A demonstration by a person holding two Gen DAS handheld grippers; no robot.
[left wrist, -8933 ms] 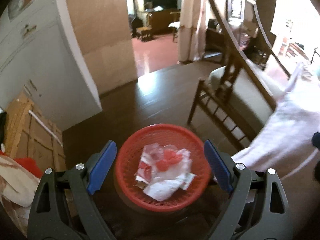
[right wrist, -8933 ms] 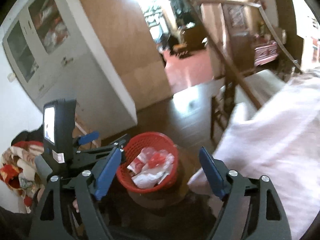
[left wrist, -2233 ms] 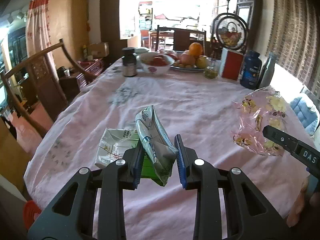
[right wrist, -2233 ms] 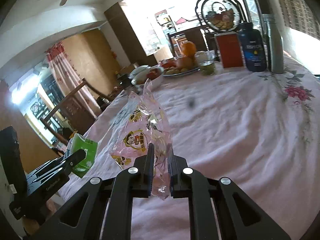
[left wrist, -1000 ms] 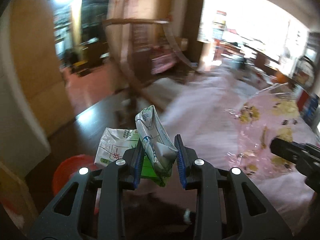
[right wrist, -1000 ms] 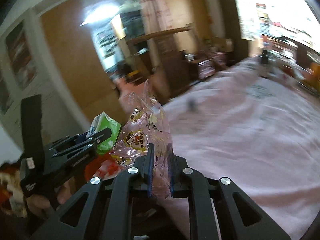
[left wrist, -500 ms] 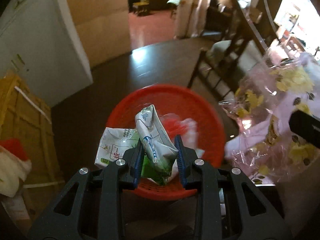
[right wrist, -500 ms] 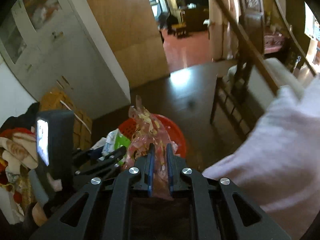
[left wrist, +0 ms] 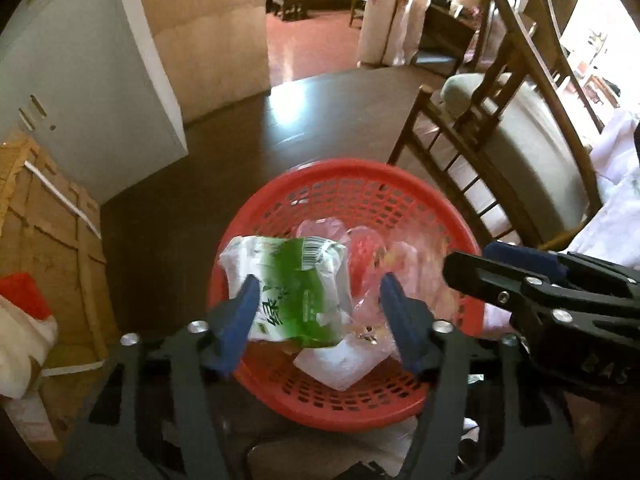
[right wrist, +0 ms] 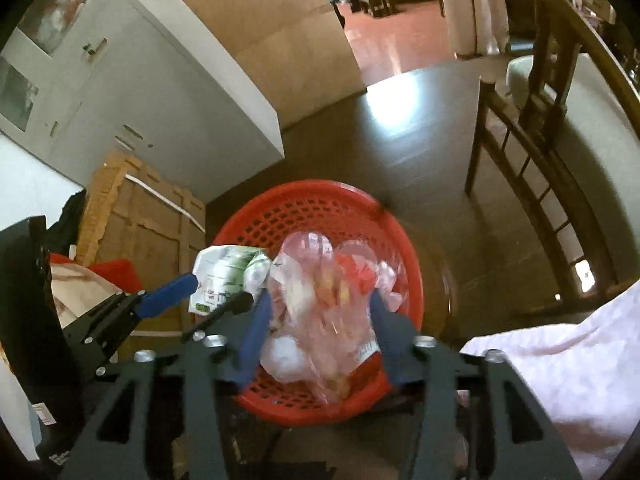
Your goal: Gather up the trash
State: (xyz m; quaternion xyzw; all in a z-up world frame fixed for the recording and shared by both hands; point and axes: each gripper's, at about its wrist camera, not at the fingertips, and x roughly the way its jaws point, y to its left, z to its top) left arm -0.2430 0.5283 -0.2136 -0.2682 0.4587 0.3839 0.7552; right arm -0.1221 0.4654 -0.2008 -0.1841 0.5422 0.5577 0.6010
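Observation:
A red mesh basket stands on the dark floor below both grippers, with crumpled white paper and red scraps in it. My left gripper hangs over it, jaws opening. The green-and-white wrapper sits loose between its blue pads, leaning toward the left one. My right gripper is over the same basket, jaws opening too. The clear pink snack bag, blurred, slips down between its fingers onto the trash. In the right wrist view the left gripper and wrapper show at the left.
A cardboard box stands left of the basket, with a white cabinet behind it. A wooden chair with a grey cushion is at the right. Pink tablecloth hangs at the lower right. Dark floor lies beyond the basket.
Both grippers have come in closer over the basket and their jaws have spread. The wrapper and the pink bag, pinched tight before, now sit loose between the pads.

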